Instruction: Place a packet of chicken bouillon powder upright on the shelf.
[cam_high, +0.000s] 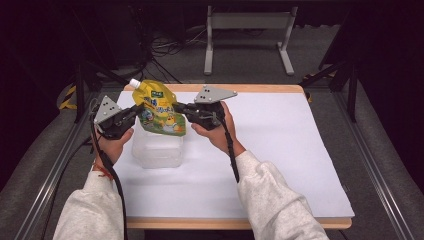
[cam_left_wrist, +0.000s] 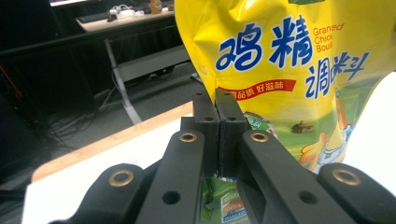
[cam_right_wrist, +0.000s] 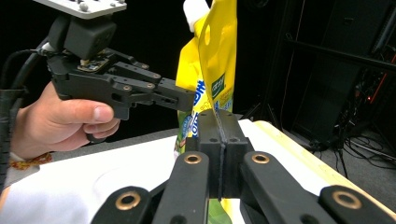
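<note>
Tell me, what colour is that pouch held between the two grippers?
The pouch is bright yellow with blue lettering and a white cap, clearest in the left gripper view.

You wear light grey sleeves and a red cord bracelet. Your black grippers carry grey three-cornered plates, brass-ringed pivots and black cables.

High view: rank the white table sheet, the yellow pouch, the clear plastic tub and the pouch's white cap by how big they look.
1. white table sheet
2. and 3. yellow pouch and clear plastic tub: these look alike; the pouch is held up nearer the camera, so unsure
4. white cap
</note>
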